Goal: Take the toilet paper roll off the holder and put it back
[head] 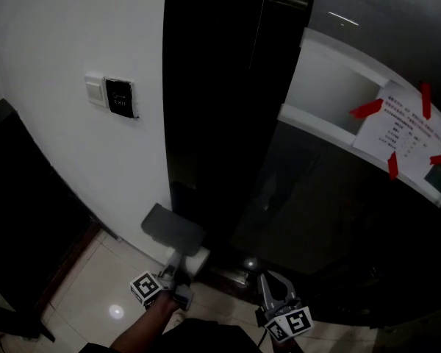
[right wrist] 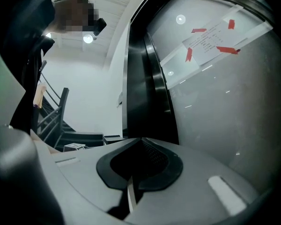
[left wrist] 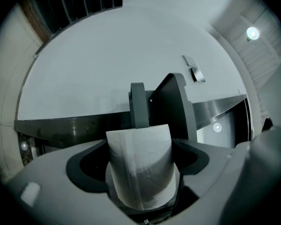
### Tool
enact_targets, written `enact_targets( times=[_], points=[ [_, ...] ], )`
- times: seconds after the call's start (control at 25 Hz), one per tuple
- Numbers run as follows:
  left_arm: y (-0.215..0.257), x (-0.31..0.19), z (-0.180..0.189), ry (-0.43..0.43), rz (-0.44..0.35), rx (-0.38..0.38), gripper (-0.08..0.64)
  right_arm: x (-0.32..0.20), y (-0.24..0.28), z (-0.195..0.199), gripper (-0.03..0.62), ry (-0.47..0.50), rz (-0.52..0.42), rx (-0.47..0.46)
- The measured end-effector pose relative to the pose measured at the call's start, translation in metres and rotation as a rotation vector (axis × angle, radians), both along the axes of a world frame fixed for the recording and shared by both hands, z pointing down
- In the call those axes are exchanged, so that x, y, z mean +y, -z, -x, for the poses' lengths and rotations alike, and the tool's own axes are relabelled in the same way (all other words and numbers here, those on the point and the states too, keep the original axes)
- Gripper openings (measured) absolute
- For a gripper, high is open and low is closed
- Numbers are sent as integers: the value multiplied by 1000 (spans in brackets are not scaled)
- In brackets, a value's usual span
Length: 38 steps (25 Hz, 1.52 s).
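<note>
The roll (left wrist: 139,149) is a soft white cylinder of paper with a faint embossed pattern and a seam down its curved side. The left claw (left wrist: 141,170) is clamped on it, its dark concave pads pressing on either side. The roll's long axis seems to run along the jaws, with its far end towards the holder (left wrist: 171,107), though the wide lens makes this hard to judge. The holder is smooth grey, a flat plate beside a narrower upright arm (left wrist: 138,104), fixed at the foot of a plain white wall (left wrist: 107,69). In the head view the roll sits just under the holder's flat lid (head: 173,229). The right claw (right wrist: 139,153) is closed, its pads together with nothing between them, near a glossy dark glass door (right wrist: 225,102) that carries a sheet (right wrist: 210,39) stuck on with red tape.
</note>
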State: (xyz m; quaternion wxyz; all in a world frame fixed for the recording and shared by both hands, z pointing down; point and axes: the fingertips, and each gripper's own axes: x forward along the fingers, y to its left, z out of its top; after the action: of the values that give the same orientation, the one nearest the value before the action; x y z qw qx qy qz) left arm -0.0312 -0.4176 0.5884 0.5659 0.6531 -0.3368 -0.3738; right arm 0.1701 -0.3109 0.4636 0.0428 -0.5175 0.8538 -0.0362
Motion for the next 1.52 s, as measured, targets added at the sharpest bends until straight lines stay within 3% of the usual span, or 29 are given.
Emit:
enact_targets(
  times=[0.32,0.6,0.76,1.0,1.32,1.52],
  points=[
    [12,14,-36,-65,14,114,417,7,0,-14,14,-16,-7,-13],
    [13,27,-67,-160,11,115,417,11,1,-24,14,-30,-15,-21],
    [15,38,-90,-272,-3,93,417,14,1,-30,14,-39,-15,-25],
    [39,62,-113,-439,-78,71,417,14,2,-33,14,-36,-15,-27],
    [79,90,-92,-545,-225,63,417,7,6,-21,14,0,-28,-37],
    [102,96,-59,-495,-369,-85,417,2,7,-10,14,36,-30,-47]
  ],
)
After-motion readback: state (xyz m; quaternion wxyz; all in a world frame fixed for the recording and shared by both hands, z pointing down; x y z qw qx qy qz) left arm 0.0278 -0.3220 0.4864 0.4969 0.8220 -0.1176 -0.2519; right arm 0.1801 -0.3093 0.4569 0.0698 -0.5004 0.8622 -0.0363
